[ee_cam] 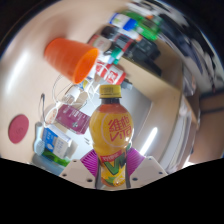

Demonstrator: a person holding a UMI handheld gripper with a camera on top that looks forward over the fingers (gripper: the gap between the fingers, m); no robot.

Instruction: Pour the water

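Cluttered pale tabletop (150, 110) behind, view tilted. Gripper (112, 170) closed on bottle (112, 135), pads (92, 160) pressing lower body (yellow cap still on). Orange cup (72, 58) well beyond. Bottle likely full, heavyish, thin plastic, slick label; hold low-mid, firm.

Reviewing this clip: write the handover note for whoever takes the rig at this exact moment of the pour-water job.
Tongs: shut on the yellow drink bottle, pink pads at its lower sides; orange cap still on.
Orange cup: beyond the bottle, appearing tipped on its side, mouth toward the bottle.
Clutter: blue-and-white pack beside the bottle, more items behind.
Done: bottle grasped.
Left: uncap if needed, bring the bottle to the cup, pour. No pouring visible yet.
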